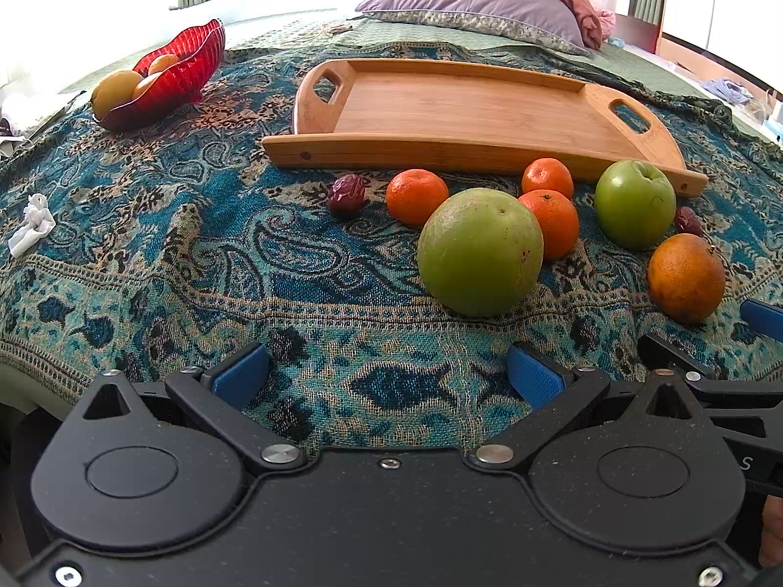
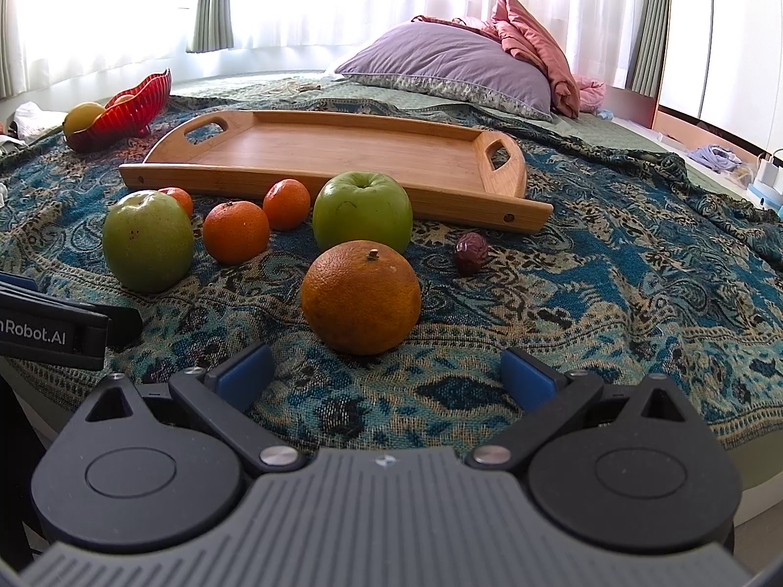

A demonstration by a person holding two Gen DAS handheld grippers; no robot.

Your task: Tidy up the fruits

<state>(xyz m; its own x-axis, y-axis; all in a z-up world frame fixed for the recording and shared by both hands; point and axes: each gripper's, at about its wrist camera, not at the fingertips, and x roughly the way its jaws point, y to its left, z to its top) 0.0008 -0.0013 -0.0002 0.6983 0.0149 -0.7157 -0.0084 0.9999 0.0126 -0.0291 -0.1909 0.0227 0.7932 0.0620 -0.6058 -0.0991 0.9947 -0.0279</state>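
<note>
Over at the far left sits a ruffled red glass bowl [image 1: 169,76], already holding a few yellow and orange fruits. Next along lies an empty wooden tray with cut-out handles [image 1: 470,102], and the loose fruit is lined up just in front of it on the blue paisley blanket [image 1: 195,254].

The small wrinkled dark-red date [image 1: 346,194] looks light and a bit sticky; a soft pinch across its middle should do. The three small mandarins [image 1: 417,196] have thin, yielding skin, so I'd squeeze them gently at the widest part. The big round pale-green fruit [image 1: 480,252] seems the heaviest and smoothest of the lot, likely to slip unless gripped square across its equator with the jaws near full spread. The shiny green apple [image 1: 635,204] is firm and waxy, with a second date [image 2: 471,252] near it. The dull, rough-skinned orange [image 2: 361,296] offers good grip.

The left gripper [image 1: 389,372] hovers wide open and empty, short of the big green fruit. The right gripper [image 2: 386,374] is likewise spread wide, holding nothing, with the orange just ahead between its fingers' line.
</note>
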